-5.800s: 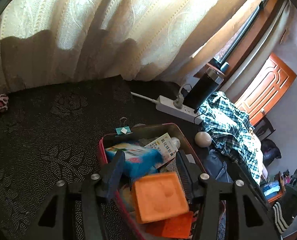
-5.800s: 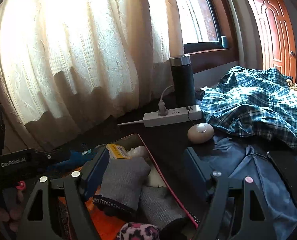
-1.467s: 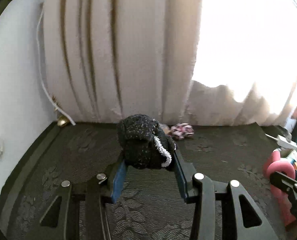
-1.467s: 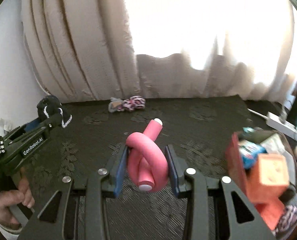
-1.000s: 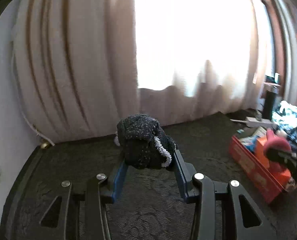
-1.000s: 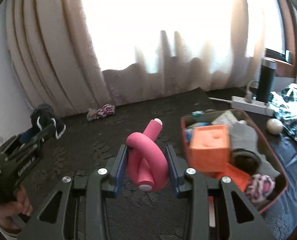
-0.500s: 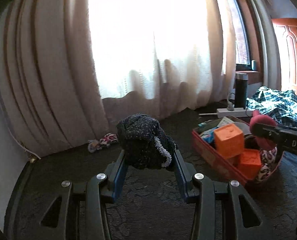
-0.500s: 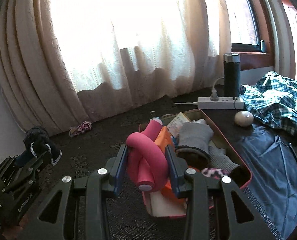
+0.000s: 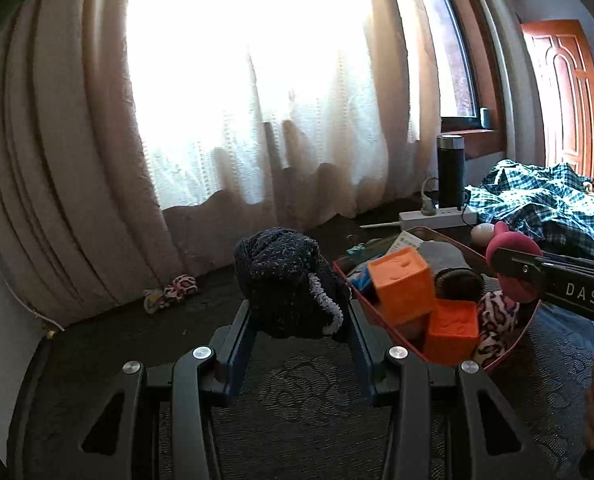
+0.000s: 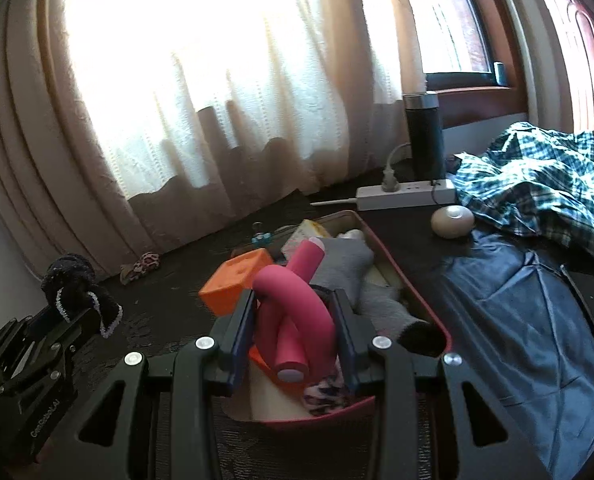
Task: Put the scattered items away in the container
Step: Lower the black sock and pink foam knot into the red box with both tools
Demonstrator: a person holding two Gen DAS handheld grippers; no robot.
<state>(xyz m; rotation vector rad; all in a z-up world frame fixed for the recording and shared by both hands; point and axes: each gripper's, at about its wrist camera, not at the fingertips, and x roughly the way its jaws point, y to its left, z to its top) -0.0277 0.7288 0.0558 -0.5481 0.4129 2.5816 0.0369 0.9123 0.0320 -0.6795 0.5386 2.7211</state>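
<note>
The left gripper (image 9: 300, 322) has its jaws clamped on a dark sock (image 9: 287, 280), a rolled bundle with a white speckled cuff hanging at its right side. It is held in the air above the dark patterned floor (image 9: 297, 400), just left of the red box (image 9: 381, 318). In the right wrist view the same sock (image 10: 75, 284) shows at the far left, sticking out of the left gripper's (image 10: 81, 311) black body.

The right gripper (image 10: 293, 326) has its jaws clamped on a pink roller (image 10: 297, 304), a foam tube bent into a loop, with one end pointing up and away and the other end facing the camera. It hangs over the near half of the box (image 10: 393, 264). From the left wrist view the roller (image 9: 513, 256) shows as a pink lump at the right gripper's (image 9: 515, 270) tip, over the box's far right side.

Inside the box lie two orange blocks (image 9: 403, 280), a grey sock (image 10: 361, 276), a pink leopard-print piece (image 9: 493, 316), a blue packet (image 9: 361, 274) and a white printed carton (image 10: 309, 232).

Away from the box, a small leopard-print bundle (image 9: 173, 292) lies on the floor near the curtain (image 9: 217, 120). Behind the box are a white power strip (image 10: 405, 194), a black flask (image 10: 424, 136) and a beige round object (image 10: 452, 221). A plaid shirt (image 10: 537, 176) and dark blue cloth (image 10: 509, 304) lie to the right.
</note>
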